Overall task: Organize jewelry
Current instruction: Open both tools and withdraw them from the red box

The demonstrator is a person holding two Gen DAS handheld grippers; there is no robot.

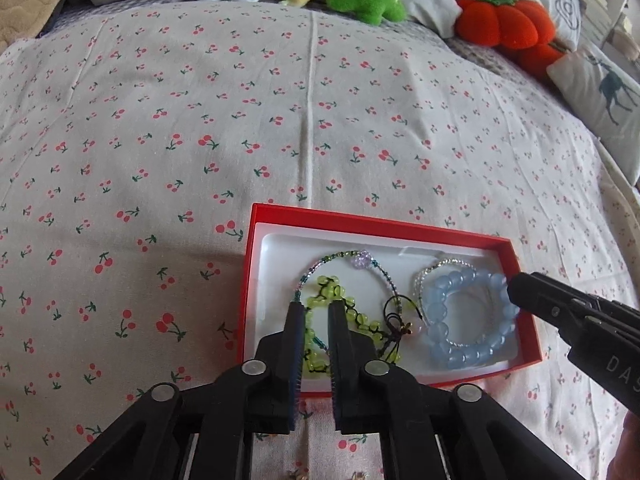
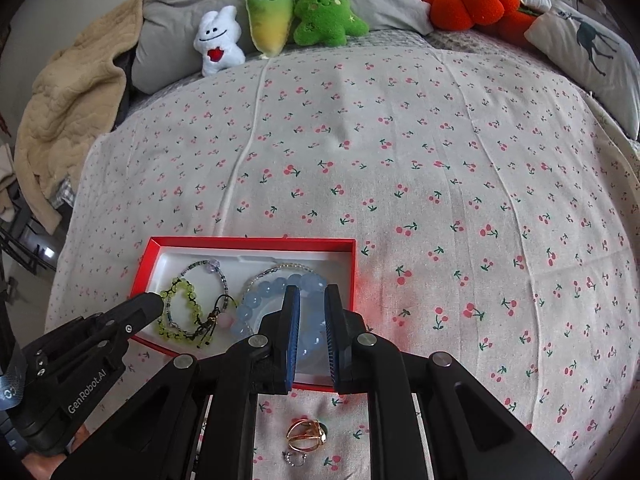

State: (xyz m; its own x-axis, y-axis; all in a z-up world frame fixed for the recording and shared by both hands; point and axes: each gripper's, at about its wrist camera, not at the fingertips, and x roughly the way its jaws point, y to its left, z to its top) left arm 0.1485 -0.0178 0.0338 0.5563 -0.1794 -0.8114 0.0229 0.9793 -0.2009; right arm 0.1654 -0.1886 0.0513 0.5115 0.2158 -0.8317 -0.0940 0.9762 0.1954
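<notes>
Loose rings: a gold ring (image 2: 306,431) and a small silver ring (image 2: 295,459) lie on the cherry-print bed cover (image 2: 400,152) at its near edge, just in front of the red box (image 2: 256,243) and under the right tool — not yet in the box, so they look like what remains to be put away.
Left tongs (image 1: 315,311): fingers slightly apart, poised over the left half of the box with the green bead bracelet (image 1: 352,312) showing in the gap; whether they touch it cannot be told, and nothing looks clamped.
Right tongs (image 2: 312,294): fingers slightly apart over the right half of the box, the blue bead bracelet (image 2: 264,304) between and below them; no firm grip shows.
Box contents: green bracelet, a thin seed-bead strand (image 1: 348,258) and a dark cord (image 1: 400,312) overlap on the left; the blue bracelet lies over a clear bead bracelet (image 1: 444,266) on the right.
Step in hand: probably settling the bracelets inside the white liner.
Doing it well: move one piece at a time, pinch a single bead run rather than a tangle, lift straight up, and keep the two tools from crossing — the box is light and may slide on soft bedding.
Far edge of the bed: plush toys (image 2: 316,12) and pillows, well apart from the work.
</notes>
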